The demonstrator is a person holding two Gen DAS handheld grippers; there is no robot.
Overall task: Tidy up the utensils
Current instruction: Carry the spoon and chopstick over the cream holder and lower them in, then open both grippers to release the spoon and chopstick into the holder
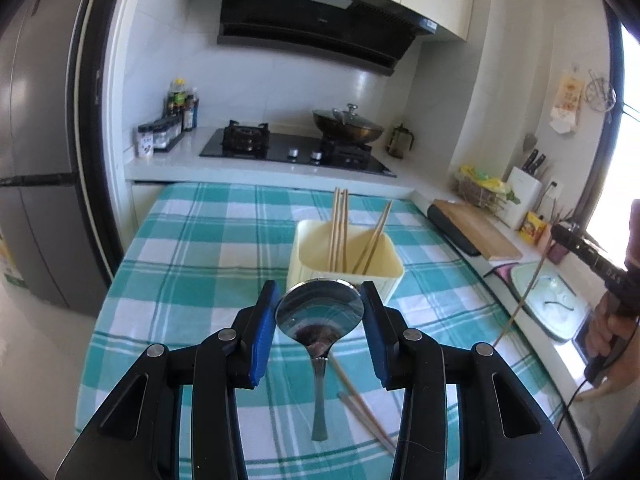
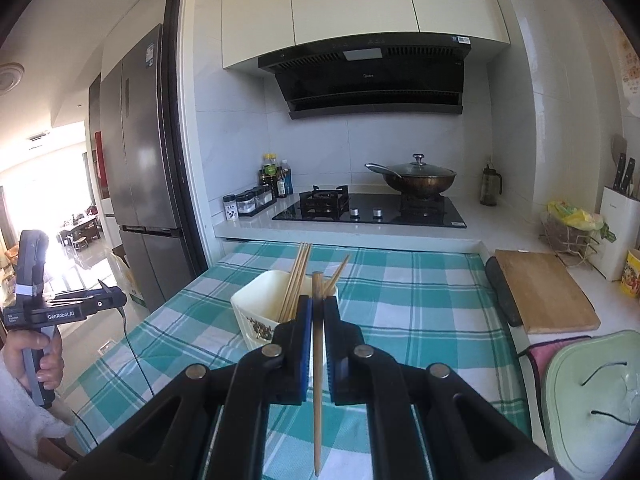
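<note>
Left hand-held gripper (image 1: 320, 300): I had its blue pads pinching the bowl of a metal spoon (image 1: 320, 312), one pad at each side edge; the handle hung down below the jaws, above the table.
Right hand-held gripper (image 2: 318, 312): jaws pressed together on a single wooden chopstick (image 2: 317, 380), gripped near its upper end, the long remainder trailing down toward the camera.
Utensil holder (image 1: 376, 276): cream, square-sided, it stood on the checked tablecloth (image 1: 192, 248) just beyond both grippers; five or so chopsticks already leaned inside it.
Loose chopsticks (image 1: 362, 412): a few lay flat on the cloth below the spoon, not yet collected.
Spoon, handling: I judged it stiff, moderately heavy for its size, and slick; held by the curved bowl it could swivel or slide out. A hold on the flat handle would have been surer.
Chopstick, handling: light and rigid, with a little surface grip from the wood. Pinched near one end, it could pivot in the pads, so I judged a mid-length hold steadier.
Table (image 2: 420, 280): clear approach to the holder from both sides, as far as I could see.
</note>
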